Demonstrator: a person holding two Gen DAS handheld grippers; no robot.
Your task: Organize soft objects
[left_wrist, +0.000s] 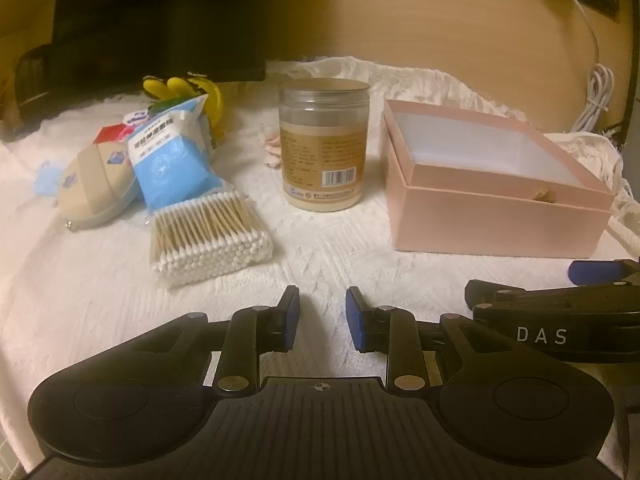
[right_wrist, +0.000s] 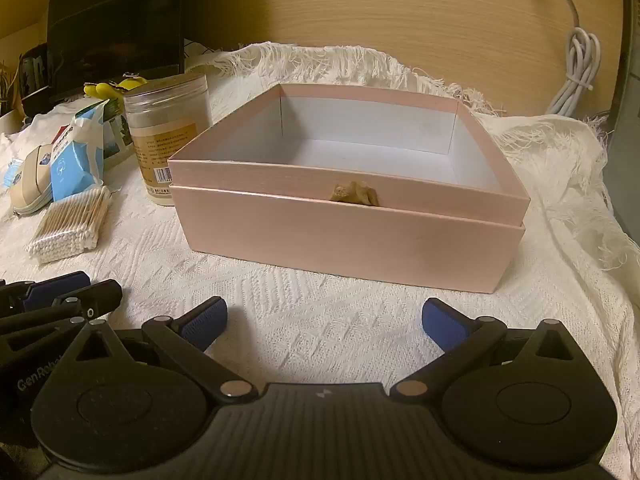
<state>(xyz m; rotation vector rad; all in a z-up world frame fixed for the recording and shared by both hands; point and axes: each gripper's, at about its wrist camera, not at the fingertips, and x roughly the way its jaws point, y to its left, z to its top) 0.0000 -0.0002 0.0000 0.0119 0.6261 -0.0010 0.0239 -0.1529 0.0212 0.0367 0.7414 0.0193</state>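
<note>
An open pink box (left_wrist: 496,216) (right_wrist: 344,232) with a white, empty inside sits on a white knitted cloth. Left of it lies a pile: a bag of cotton swabs (left_wrist: 210,236) (right_wrist: 70,226), a blue soft packet (left_wrist: 172,160) (right_wrist: 76,160), a beige pouch (left_wrist: 98,184) (right_wrist: 32,190), a yellow banana-like toy (left_wrist: 188,92) (right_wrist: 110,87). My left gripper (left_wrist: 322,318) is open and empty, low over the cloth in front of the swabs. My right gripper (right_wrist: 324,326) is open wide and empty, just in front of the box.
A clear lidded jar (left_wrist: 324,144) (right_wrist: 168,128) stands between the pile and the box. A small pink object (left_wrist: 274,148) lies behind the jar. A dark monitor (right_wrist: 116,24) stands at the back left. A coiled white cable (right_wrist: 576,76) hangs at the right. A wooden wall is behind.
</note>
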